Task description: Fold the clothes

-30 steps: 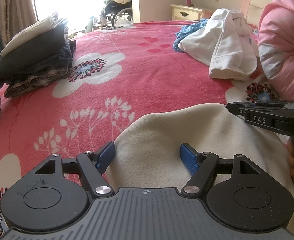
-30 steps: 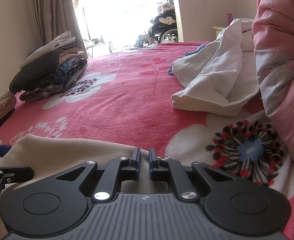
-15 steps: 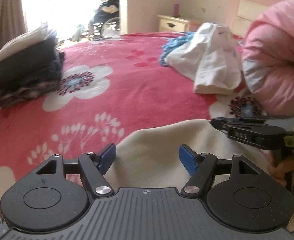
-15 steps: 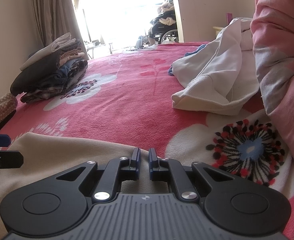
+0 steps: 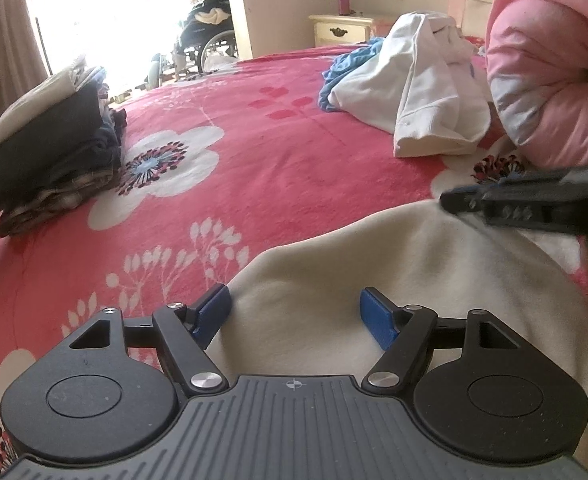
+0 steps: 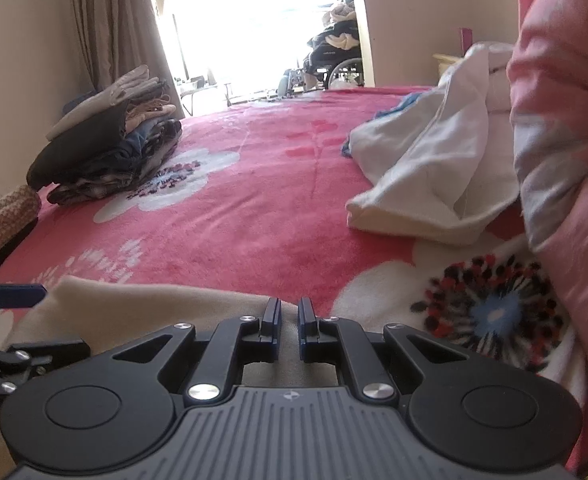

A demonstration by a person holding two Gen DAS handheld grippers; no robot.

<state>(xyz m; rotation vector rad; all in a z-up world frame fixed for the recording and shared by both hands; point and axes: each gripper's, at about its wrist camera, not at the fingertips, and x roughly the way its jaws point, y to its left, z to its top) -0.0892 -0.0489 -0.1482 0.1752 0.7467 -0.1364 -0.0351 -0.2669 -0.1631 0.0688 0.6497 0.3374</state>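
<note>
a folded stack [image 5: 50, 148] sits left of the cream garment [image 5: 374, 280], loose white clothes [image 5: 426, 92] beyond it unfolded; left tongs [image 5: 296, 314] gape over it, right tongs [image 6: 289, 322] nearly closed, grip unclear.

Strong daylight from blown-out doorway [image 6: 254, 20] at back; bed [image 5: 294, 152] evenly lit, soft shadows. Fisheye bending at edges. Right tongs [image 5: 466, 202] motion-blurred in left view.
</note>
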